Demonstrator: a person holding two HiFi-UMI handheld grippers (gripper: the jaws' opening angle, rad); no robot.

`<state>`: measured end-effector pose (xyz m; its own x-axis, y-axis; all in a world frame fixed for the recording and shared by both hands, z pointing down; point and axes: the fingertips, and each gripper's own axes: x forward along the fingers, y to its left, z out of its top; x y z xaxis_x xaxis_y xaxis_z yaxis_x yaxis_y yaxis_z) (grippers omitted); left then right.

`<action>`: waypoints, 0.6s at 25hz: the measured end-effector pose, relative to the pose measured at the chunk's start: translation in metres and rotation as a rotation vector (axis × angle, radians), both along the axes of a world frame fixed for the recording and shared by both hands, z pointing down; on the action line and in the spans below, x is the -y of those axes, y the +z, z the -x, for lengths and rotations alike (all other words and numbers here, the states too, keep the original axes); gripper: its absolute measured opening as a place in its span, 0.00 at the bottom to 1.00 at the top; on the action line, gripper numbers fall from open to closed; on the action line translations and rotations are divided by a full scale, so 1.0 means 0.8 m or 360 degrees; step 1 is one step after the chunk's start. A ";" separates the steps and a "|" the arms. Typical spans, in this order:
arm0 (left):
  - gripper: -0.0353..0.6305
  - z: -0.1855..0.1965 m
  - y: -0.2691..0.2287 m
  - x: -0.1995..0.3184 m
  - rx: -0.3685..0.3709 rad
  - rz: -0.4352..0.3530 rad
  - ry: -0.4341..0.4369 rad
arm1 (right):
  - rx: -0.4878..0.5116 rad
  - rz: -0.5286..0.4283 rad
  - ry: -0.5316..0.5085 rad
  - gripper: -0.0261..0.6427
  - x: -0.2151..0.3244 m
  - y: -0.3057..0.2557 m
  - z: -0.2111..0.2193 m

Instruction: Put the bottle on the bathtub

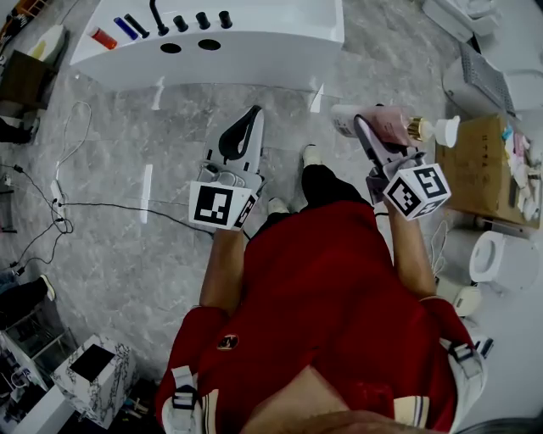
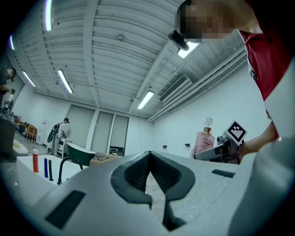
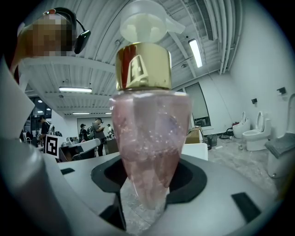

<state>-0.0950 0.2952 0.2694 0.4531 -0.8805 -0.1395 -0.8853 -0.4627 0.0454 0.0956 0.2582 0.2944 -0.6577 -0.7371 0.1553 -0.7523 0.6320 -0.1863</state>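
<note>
My right gripper (image 1: 368, 129) is shut on the pink bottle (image 1: 386, 125), which has a gold collar and a white pump top. In the right gripper view the bottle (image 3: 150, 138) stands upright between the jaws and fills the middle of the picture. The left gripper (image 1: 254, 113) is shut and holds nothing; its pads (image 2: 138, 173) meet at the tips. The white bathtub (image 1: 254, 47) stands ahead of both grippers, with a black faucet (image 1: 158, 17) on its rim. From the left gripper view, the bottle (image 2: 204, 140) is at the right and the tub's rim (image 2: 27, 167) at the left.
Red (image 1: 103, 38) and blue (image 1: 125, 28) items and black knobs lie on the tub's rim. A cardboard box (image 1: 484, 169) and a toilet (image 1: 501, 258) are at the right. Cables (image 1: 59, 203) cross the marble floor at the left. A marbled box (image 1: 93, 369) stands at the bottom left.
</note>
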 end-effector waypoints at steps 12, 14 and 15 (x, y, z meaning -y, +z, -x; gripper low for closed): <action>0.06 0.013 0.012 0.122 0.0085 0.0094 -0.0075 | 0.0067 0.0011 -0.0010 0.38 0.136 0.021 -0.001; 0.06 0.013 0.014 0.155 0.0098 0.0108 -0.0089 | 0.0053 0.0005 -0.0014 0.38 0.169 0.023 -0.003; 0.06 0.013 0.015 0.172 0.0105 0.0112 -0.0096 | 0.0044 0.0001 -0.0017 0.38 0.187 0.025 -0.003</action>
